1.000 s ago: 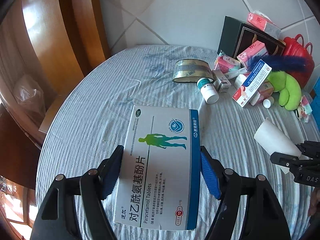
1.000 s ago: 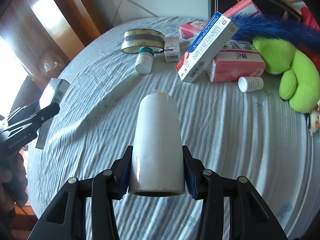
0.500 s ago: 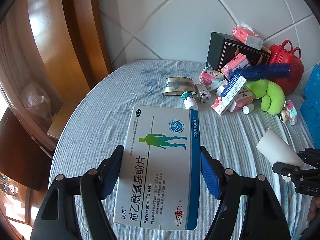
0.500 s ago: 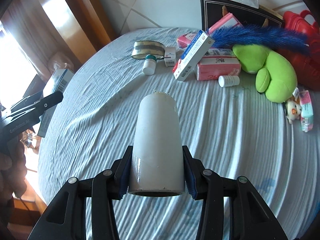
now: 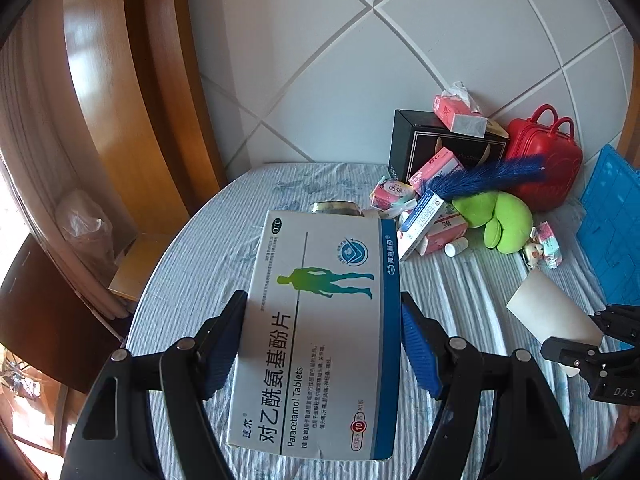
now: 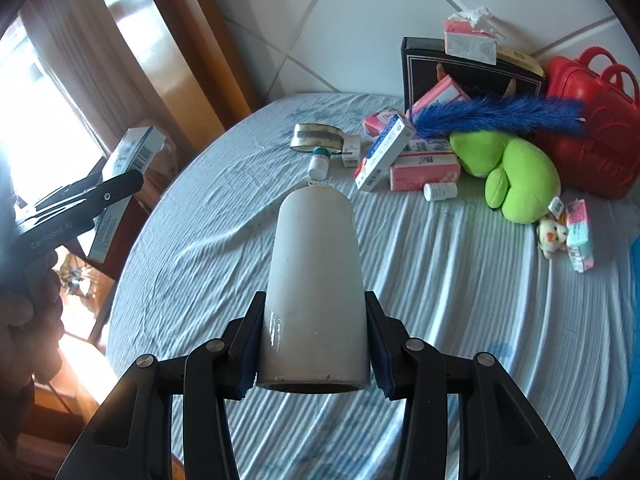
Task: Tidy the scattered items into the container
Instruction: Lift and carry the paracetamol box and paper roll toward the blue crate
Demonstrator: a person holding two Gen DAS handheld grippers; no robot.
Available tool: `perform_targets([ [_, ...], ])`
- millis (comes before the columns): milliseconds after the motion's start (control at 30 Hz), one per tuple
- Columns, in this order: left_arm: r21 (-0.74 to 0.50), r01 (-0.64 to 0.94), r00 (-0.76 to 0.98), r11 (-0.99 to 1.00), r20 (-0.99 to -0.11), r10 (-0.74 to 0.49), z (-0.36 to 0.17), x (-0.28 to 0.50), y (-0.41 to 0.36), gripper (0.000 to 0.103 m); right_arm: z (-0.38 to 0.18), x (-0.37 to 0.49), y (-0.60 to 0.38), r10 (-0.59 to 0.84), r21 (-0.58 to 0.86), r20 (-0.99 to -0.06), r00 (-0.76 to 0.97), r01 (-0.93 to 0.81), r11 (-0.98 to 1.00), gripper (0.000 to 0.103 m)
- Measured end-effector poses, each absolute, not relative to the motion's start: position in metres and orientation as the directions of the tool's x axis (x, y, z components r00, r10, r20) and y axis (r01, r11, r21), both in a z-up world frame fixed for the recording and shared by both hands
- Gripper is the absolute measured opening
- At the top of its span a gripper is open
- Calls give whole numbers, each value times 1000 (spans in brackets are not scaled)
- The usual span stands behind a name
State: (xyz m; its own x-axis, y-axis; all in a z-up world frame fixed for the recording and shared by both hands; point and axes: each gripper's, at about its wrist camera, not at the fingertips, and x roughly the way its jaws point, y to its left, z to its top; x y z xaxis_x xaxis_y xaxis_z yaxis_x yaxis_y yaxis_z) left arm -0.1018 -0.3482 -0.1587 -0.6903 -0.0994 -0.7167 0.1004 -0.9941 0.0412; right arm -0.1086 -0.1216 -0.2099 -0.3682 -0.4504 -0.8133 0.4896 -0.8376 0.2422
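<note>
Scattered items: a paracetamol box and a white roll, each lifted above the cloth-covered tabletop.

The left gripper fills the lower centre of its frame, jaws clenched on the box's long sides, so its printed face points at the camera. The right gripper, lower centre of its own frame, clamps the white roll near its open end, with the roll pointing away. Both appear held clear of the cloth for carrying. In the upper right lie more items: pink packs, a small white bottle, a green plush toy and a blue feather. A blue crate at the right edge is probably the container.
</note>
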Motion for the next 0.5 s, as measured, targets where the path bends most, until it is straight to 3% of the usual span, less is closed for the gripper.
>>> perform_targets([
  [500,52,88,-743,-995,-662,-100,-95,-79,-289,72,-131,-82,-51,-512,258,-734,-447,514,-818,45],
])
